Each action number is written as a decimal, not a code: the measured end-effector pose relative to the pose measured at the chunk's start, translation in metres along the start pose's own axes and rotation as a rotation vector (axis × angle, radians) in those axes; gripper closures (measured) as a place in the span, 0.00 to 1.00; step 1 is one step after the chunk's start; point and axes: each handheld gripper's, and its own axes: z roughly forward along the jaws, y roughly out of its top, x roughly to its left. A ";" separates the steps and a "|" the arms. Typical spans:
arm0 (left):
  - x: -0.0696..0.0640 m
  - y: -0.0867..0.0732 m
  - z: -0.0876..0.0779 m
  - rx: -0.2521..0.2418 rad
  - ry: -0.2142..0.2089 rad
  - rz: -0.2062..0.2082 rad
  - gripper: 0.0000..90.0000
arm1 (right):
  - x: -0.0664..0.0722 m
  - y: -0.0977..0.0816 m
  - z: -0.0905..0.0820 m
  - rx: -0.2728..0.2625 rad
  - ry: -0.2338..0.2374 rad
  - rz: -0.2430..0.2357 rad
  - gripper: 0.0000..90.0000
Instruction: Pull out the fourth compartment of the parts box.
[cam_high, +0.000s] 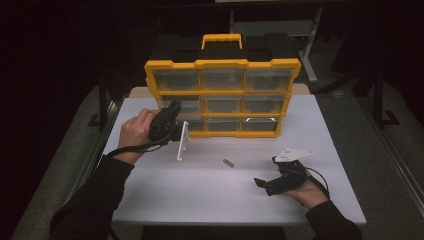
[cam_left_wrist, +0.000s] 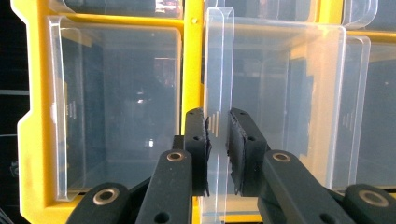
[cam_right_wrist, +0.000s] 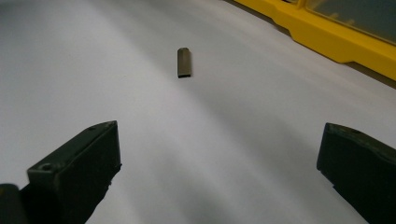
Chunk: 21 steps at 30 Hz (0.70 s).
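Left gripper (cam_left_wrist: 218, 154) was clamped on a clear drawer's (cam_left_wrist: 280, 93) thin, slippery front lip; right gripper (cam_right_wrist: 219, 172) was held open.

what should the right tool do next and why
Probably ease the open right tool forward over the small grey rectangular block and close. The block lies loose on the white table ahead of its spread jaws, while the left tool grips a clear plastic drawer.
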 end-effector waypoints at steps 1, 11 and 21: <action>0.000 0.000 -0.001 -0.001 -0.001 -0.002 0.87 | 0.000 0.000 0.000 0.000 0.000 0.000 0.00; -0.001 0.002 -0.008 0.001 0.004 0.000 0.87 | 0.000 0.000 0.000 0.001 0.000 0.000 0.00; -0.002 0.004 -0.017 0.004 0.006 0.005 0.87 | 0.000 0.000 0.000 0.002 0.000 0.003 0.00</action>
